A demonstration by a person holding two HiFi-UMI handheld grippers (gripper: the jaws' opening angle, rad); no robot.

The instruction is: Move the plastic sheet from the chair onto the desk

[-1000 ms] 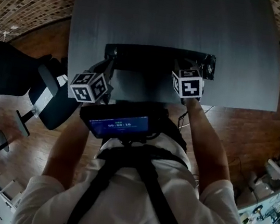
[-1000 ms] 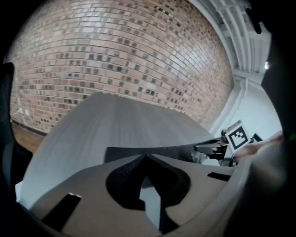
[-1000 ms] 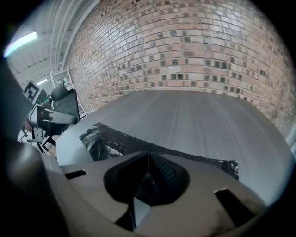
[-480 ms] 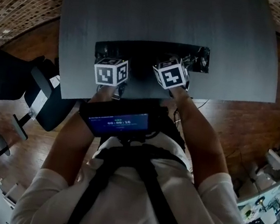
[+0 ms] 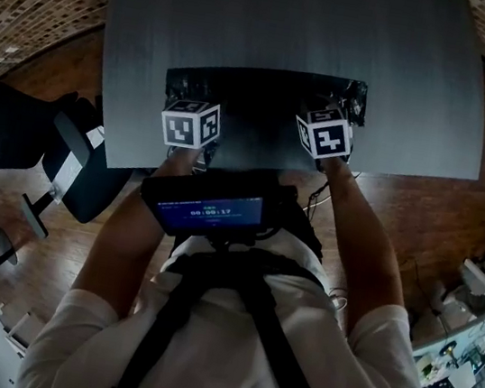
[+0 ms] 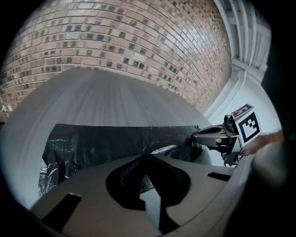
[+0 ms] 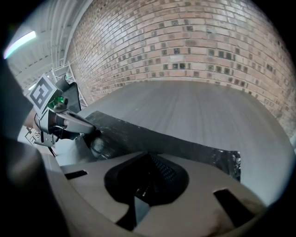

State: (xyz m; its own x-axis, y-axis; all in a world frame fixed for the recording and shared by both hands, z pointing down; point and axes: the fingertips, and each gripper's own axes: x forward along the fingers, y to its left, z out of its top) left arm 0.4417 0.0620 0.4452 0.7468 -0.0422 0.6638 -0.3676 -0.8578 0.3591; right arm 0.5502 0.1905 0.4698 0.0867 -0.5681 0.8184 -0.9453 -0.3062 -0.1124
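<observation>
A black plastic sheet (image 5: pixel 266 101) lies spread across the near part of the grey desk (image 5: pixel 297 24). My left gripper (image 5: pixel 198 108) is shut on the sheet's near left edge. In the left gripper view, crinkled black film (image 6: pixel 115 139) runs into its closed jaws. My right gripper (image 5: pixel 331 119) pinches the near right edge, and its jaws are closing tight on the film. The right gripper view shows the sheet (image 7: pixel 175 143) stretching away to the left gripper (image 7: pixel 92 132), where the film bunches. The black chair (image 5: pixel 82 172) stands left of the desk with nothing on its seat.
A chest-mounted screen (image 5: pixel 210 213) sits just below the desk's near edge. A brick wall (image 6: pixel 138 41) rises behind the desk. Wooden floor (image 5: pixel 421 217) surrounds it, and cluttered shelves (image 5: pixel 481 299) stand at the far right.
Both grippers carried the sheet forward from the desk's edge. The left gripper moved right and up. The right gripper swung left, then back right, pulling the sheet flat.
</observation>
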